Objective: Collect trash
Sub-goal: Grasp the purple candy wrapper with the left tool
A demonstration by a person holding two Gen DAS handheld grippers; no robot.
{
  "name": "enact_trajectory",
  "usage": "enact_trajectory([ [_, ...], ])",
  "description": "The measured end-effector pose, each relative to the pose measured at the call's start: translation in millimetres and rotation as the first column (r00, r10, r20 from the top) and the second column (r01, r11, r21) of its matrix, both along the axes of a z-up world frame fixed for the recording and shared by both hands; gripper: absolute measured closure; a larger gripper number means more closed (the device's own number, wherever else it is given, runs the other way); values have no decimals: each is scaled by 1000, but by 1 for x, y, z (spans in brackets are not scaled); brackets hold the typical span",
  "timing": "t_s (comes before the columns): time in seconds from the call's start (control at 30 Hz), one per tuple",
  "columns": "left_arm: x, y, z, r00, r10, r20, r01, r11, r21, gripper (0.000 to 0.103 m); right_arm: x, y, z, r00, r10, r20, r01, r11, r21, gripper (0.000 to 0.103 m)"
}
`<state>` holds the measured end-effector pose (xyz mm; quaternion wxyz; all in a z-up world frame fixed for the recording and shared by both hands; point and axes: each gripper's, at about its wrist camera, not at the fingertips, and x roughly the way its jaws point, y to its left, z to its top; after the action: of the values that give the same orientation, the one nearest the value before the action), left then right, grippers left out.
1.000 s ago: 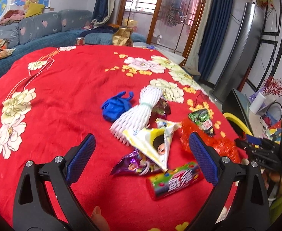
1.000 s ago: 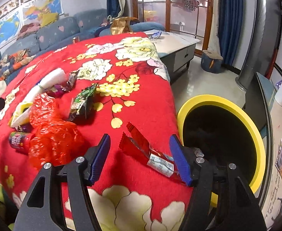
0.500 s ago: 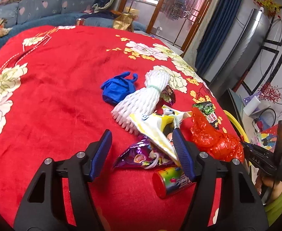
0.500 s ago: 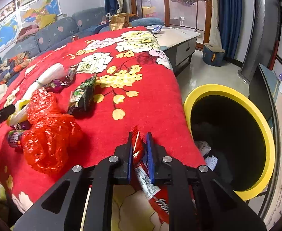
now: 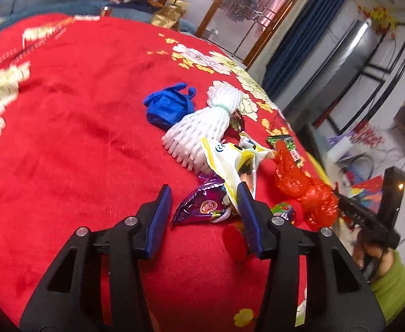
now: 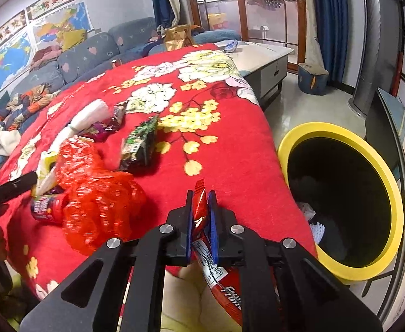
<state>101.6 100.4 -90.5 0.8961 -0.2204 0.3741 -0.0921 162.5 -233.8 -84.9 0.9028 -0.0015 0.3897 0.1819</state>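
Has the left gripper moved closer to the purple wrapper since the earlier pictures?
Yes. The left gripper has come forward and down toward the purple wrapper, which now lies between its fingers; the jaws have just been closing around it.

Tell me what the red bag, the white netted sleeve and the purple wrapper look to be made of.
Red bag: thin crinkled plastic film, glossy, translucent. White netted sleeve: likely soft foam mesh, matte, with open ribbed cells. Purple wrapper: probably metallised foil-plastic, with mirror-like creases.
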Motion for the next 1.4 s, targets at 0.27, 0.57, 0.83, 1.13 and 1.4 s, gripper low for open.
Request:
enact_trajectory([
  [0.27, -7, 7, 9, 1000, -6, 28, 7, 1000, -25, 95, -7, 0, 15, 999, -2, 32, 1, 1000, 21, 94],
  [0.57, -7, 8, 12, 1000, -20, 20, 19, 1000, 10, 97, -9, -2, 24, 999, -11, 47, 9, 999, 45, 94],
  [0.83, -3, 4, 1, 999, -49, -4, 49, 998, 25, 81, -11, -10, 35, 997, -26, 73, 20, 997, 76, 94],
  [1.13, -9, 3, 22, 999, -8, 35, 5, 996, 90, 96, -12, -21, 60, 993, -31, 115, 14, 989, 147, 94],
  [1.4, -20, 7, 74, 988, 60, 145, -87, 980, 181, 96, -15, -23, 66, 991, -26, 128, 2, 984, 178, 94],
])
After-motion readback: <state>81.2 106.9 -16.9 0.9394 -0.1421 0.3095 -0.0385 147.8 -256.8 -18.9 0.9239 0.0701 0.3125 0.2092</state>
